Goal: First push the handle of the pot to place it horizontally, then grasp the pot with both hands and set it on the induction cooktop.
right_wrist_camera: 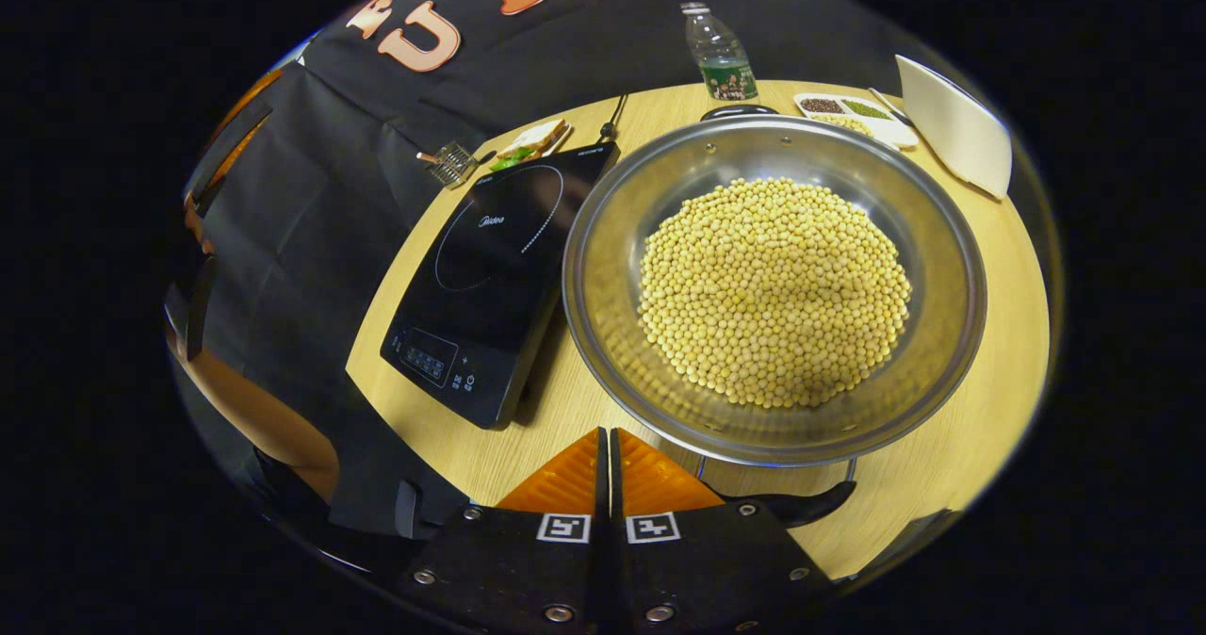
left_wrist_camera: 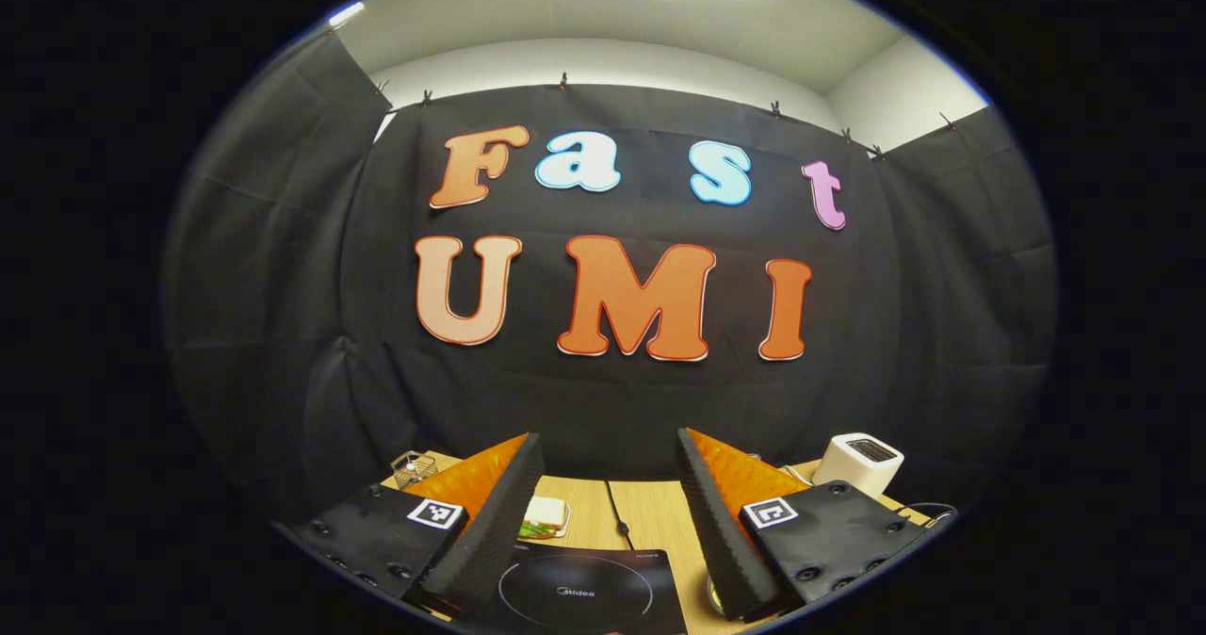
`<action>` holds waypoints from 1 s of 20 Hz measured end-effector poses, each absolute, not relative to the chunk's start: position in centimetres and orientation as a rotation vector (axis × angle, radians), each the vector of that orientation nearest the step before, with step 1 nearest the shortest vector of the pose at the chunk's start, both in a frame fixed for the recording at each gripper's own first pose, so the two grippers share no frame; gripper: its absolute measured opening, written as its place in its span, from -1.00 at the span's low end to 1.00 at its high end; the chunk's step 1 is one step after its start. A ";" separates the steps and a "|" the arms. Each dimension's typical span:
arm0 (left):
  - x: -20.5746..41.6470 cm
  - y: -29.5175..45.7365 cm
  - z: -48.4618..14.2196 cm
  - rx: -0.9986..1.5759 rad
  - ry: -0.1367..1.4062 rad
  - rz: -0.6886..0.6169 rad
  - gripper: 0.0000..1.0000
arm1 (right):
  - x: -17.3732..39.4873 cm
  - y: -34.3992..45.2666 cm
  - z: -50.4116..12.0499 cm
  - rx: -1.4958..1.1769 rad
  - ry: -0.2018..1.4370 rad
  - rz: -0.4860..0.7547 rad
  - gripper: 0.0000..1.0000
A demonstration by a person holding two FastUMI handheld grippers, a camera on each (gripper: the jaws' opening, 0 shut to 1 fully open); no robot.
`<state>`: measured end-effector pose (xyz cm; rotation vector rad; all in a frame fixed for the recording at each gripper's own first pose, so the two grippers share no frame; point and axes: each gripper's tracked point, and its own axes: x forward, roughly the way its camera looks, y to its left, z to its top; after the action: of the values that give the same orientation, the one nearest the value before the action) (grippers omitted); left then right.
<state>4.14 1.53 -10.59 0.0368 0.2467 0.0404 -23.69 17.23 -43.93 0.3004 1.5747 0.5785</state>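
Pot (right_wrist_camera: 774, 288): a wide metal pot full of yellow beans (right_wrist_camera: 774, 291), standing on the wooden table (right_wrist_camera: 980, 465) just beside the right edge of the induction cooktop (right_wrist_camera: 495, 277) — not on it.
Handle (right_wrist_camera: 796, 506): the near one is dark and lies low at the pot's rim, next to the right gripper; a second dark handle (right_wrist_camera: 738, 111) shows at the far rim. I cannot tell whether the near handle is already fully horizontal.
Right gripper (right_wrist_camera: 609, 470): its two fingers are pressed together with nothing between them, and the tips are near the pot's near rim, just left of the handle.
Left gripper (left_wrist_camera: 611, 541): fingers stand wide apart and hold nothing; it is raised and looks toward the booth wall, with the cooktop below between the fingers.
Other things: a toaster (left_wrist_camera: 857, 464), a wire basket (left_wrist_camera: 413, 469), a sandwich (right_wrist_camera: 532, 140), a water bottle (right_wrist_camera: 719, 53) and a dish of seeds (right_wrist_camera: 853, 115) stand around, away from the work.
Progress: early, by my judgement — the pushing of the handle looks in hand or just finishing.
Left to do: both grippers must take the pot, lift it and set it on the cooktop.
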 end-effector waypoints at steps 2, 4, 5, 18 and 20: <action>4.6 0.9 -11.3 0.037 0.262 0.027 0.85 | -23.9 17.0 -44.1 0.328 1.593 0.571 -1.00; 5.0 0.4 -11.3 0.037 0.264 0.019 0.85 | -23.8 17.2 -44.3 0.344 1.583 0.564 -1.00; 5.2 0.0 -11.2 0.036 0.263 0.014 0.85 | -23.9 17.0 -44.3 0.343 1.574 0.562 -1.00; 4.8 -2.2 -9.8 0.074 0.226 -0.010 0.85 | -23.0 11.3 -45.8 0.280 1.556 0.478 -1.00; 4.9 -2.3 -9.7 0.080 0.224 -0.012 0.86 | -22.3 10.2 -46.2 0.279 1.545 0.433 -1.00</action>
<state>4.94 -2.29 -9.67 0.0797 0.2237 -0.0116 -22.27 10.16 -46.19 0.2789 1.5452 0.4327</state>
